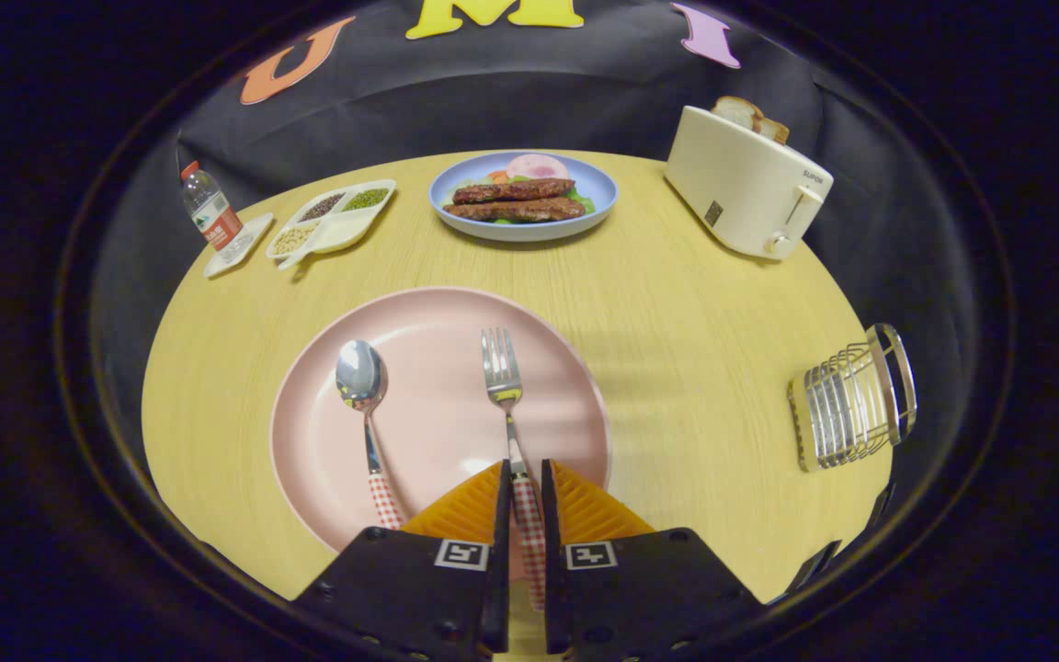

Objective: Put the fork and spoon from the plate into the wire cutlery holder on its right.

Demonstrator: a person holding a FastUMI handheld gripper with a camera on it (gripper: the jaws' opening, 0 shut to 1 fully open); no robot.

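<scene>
A pink plate lies on the round wooden table, just ahead of my fingers. On it rest a spoon and a fork, both with red-checked handles pointing back toward me. My gripper is shut on the fork's handle, with both fingers pressing its sides; the tines point away over the plate. The spoon lies left of the fingers, untouched. The wire cutlery holder stands to the right of the plate near the table's edge.
Beyond the plate sits a blue plate of food. A cream toaster with bread stands at the far right. A divided white dish and a small bottle are at the far left.
</scene>
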